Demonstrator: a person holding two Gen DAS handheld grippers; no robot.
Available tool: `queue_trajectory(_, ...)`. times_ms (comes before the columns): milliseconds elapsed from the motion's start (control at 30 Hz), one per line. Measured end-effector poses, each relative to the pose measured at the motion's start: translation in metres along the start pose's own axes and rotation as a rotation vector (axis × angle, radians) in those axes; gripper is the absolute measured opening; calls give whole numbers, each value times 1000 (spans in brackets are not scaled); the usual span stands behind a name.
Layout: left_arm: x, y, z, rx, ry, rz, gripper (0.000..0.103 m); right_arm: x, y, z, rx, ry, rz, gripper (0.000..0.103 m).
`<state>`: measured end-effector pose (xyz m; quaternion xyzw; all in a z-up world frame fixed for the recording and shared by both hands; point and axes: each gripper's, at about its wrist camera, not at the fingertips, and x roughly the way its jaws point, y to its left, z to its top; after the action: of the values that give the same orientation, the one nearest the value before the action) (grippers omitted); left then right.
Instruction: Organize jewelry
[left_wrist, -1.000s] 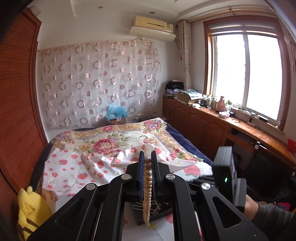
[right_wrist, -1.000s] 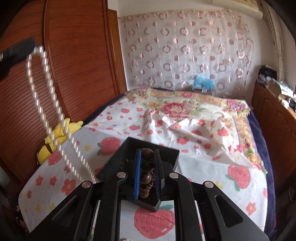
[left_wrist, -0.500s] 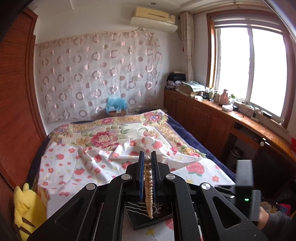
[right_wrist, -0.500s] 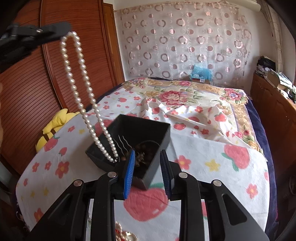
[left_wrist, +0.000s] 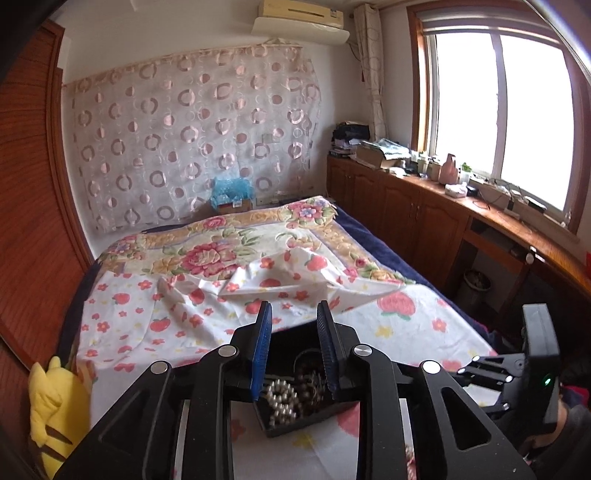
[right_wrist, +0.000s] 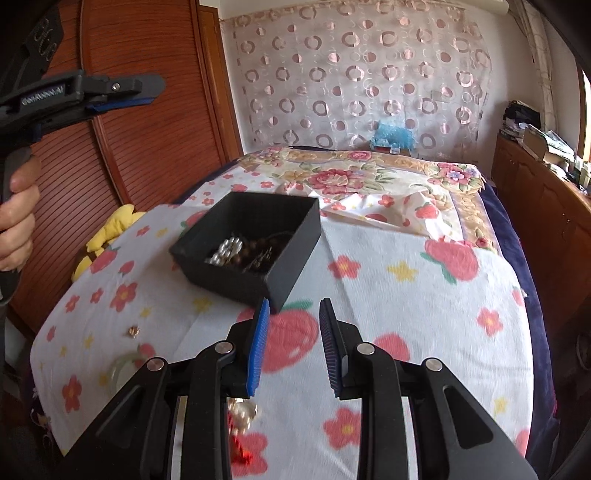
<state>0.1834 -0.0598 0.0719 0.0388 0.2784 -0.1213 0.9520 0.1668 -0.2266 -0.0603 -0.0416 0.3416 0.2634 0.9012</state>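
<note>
Both hand-held grippers gape empty; pearl strand inside the black box looks slippery, so pinch mid-loop.

A box sits on the bedsheet, with a pearl necklace and beads lying inside it. Nearer the right wrist camera, left of the box, a small ornament and a ring lie on the sheet. A plush toy rests at the bed's left edge, beside the wardrobe.
</note>
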Motion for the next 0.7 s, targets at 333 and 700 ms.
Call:
queue_trajectory(333, -11, 1, -66, 7, 77, -9, 35, -12, 19, -44, -19, 51, 7, 30)
queue_trajectory(700, -21, -2, -132, -17, 168, -45, 37, -33, 40, -76, -12, 47, -12, 30)
